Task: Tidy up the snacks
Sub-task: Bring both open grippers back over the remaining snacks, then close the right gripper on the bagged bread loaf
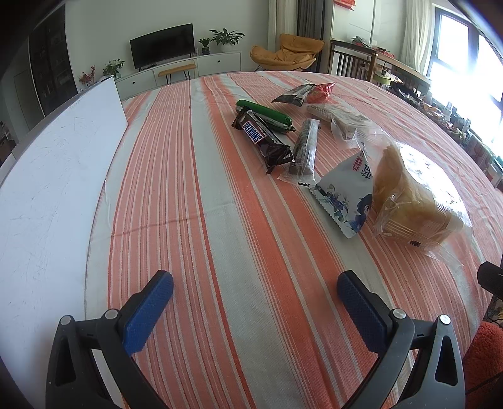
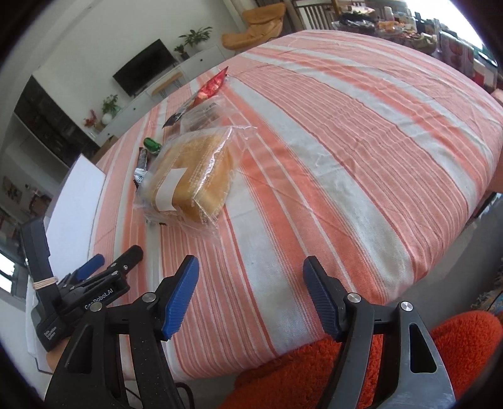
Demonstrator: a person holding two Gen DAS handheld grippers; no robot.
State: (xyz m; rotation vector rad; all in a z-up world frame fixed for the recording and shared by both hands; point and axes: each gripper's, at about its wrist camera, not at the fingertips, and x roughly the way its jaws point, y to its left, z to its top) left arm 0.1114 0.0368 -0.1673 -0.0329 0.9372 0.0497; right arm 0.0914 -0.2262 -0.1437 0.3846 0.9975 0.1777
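"SNICKERS" on chocolate bar [image 1: 262, 140]; "GenRobot.AI" on left hand-held gripper [image 2: 119, 262]

A home living room; on the far wall a TV [image 1: 162, 45] stands on a low white cabinet [image 1: 188, 67] with potted plants [image 1: 225, 38] beside it; an orange lounge chair [image 1: 287, 52] sits far right, by curtains [image 1: 416, 30] and a bright window [image 1: 465, 53]; a striped cloth [image 1: 220, 220] covers the near table.

Woven striped tablecloth [image 1: 220, 220] — matt, glossy clear-plastic bread bag [image 2: 191, 170], shiny Snickers wrapper [image 1: 262, 141] — crinkled foil
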